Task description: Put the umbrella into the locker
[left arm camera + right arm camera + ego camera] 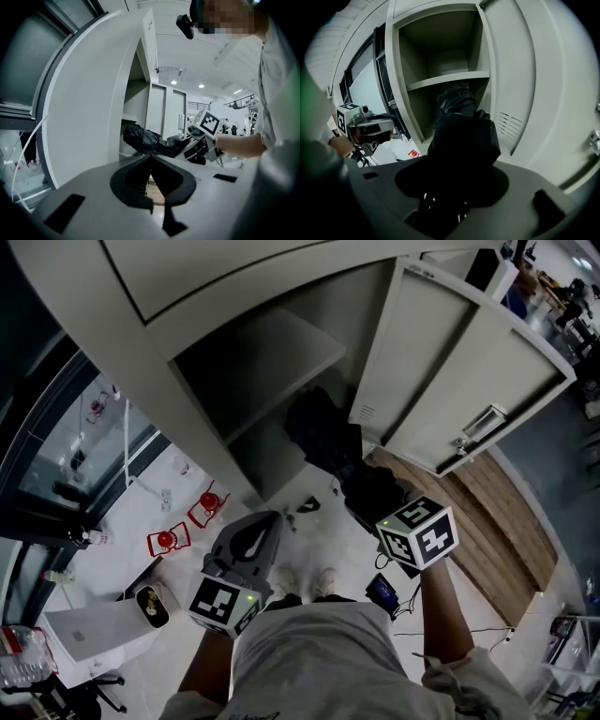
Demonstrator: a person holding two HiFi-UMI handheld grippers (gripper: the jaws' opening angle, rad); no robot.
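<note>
A black folded umbrella (pixel 328 437) reaches from my right gripper (pixel 380 502) into the lower compartment of the open grey locker (pixel 272 362), its far end under the shelf. In the right gripper view the umbrella (pixel 464 136) fills the space between the jaws of the right gripper (pixel 454 187), which is shut on it. My left gripper (pixel 267 518) hovers left of the locker opening, shut, with its tips meeting and nothing in it. The left gripper view shows the left gripper (pixel 150 159) below the umbrella (pixel 145 138) and the right gripper (pixel 197 137).
The locker door (pixel 450 381) stands open on the right. On the white floor lie two red objects (pixel 208 507), a white box (pixel 94 634), a dark device (pixel 384 592) and cables. A wood strip (pixel 487 521) runs on the right. A glass wall (pixel 84 437) lies left.
</note>
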